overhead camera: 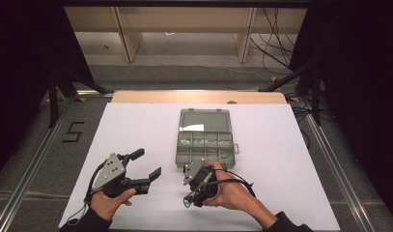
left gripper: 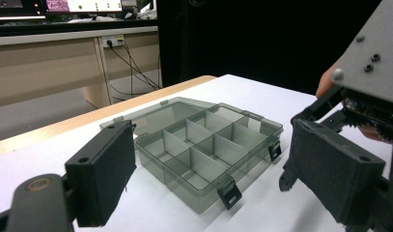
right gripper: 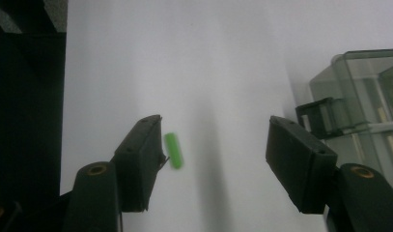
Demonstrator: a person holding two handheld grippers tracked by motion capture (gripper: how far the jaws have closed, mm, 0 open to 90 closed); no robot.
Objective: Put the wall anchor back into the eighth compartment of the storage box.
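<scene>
A white sheet [overhead camera: 136,130] is spread over a wooden table, whose bare edge [overhead camera: 199,97] is seen along the far side. On the grey floor to the left, a black figure 5 [overhead camera: 73,131] is marked beside a metal rail [overhead camera: 35,164], and dark tripod legs [overhead camera: 56,89] are planted near it. Beyond the table, pale wooden desk legs [overhead camera: 128,36] are seen, black cables [overhead camera: 273,34] are hung at the right, and lit monitors [left gripper: 83,5] are set on a far desk.
</scene>
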